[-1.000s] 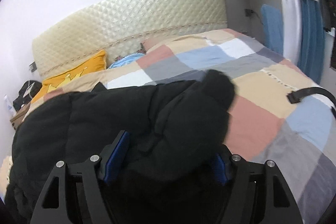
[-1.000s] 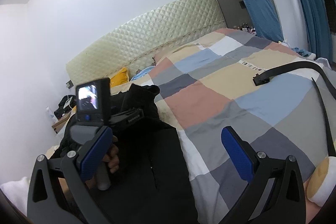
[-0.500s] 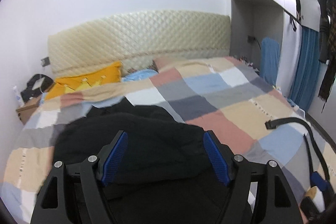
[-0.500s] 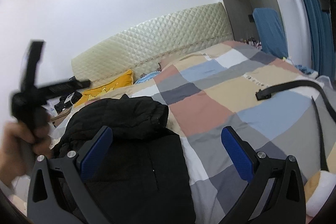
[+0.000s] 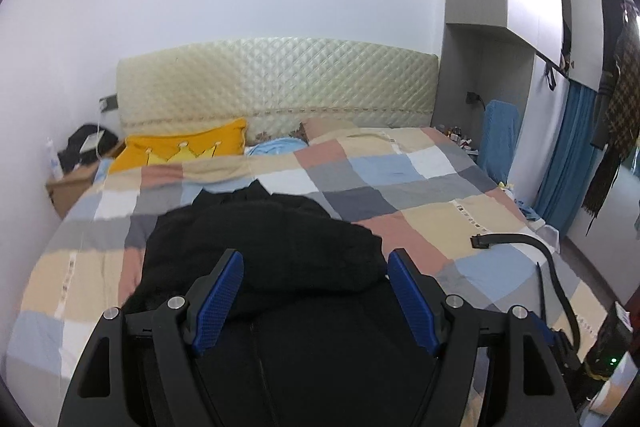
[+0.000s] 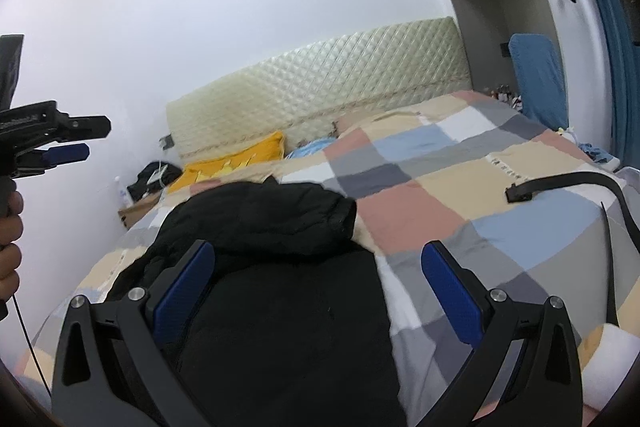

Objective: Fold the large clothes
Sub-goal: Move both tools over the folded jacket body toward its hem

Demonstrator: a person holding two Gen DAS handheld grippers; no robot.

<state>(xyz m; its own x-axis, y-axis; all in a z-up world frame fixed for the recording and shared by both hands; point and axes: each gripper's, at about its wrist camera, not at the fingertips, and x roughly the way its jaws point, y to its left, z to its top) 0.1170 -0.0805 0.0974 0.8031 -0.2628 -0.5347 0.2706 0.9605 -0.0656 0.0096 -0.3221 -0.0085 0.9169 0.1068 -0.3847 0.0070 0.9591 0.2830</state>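
While the left gripper (image 5: 314,293) hung above the black coat (image 5: 272,251) on the bed (image 5: 420,203), its jaws stood wide and empty. Ahead of the right gripper (image 6: 318,287), equally agape and empty, the folded sleeve lay bunched; the next grip should probably take the hem below both jaws evenly.

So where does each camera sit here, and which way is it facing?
Left wrist: on the left tongs, open, looking along the bed over the black coat to the headboard.
Right wrist: on the right tongs, open, angled the same way; the other hand and left tongs show at its left edge.
Shared: coat, checked cover, yellow pillow, black strap.
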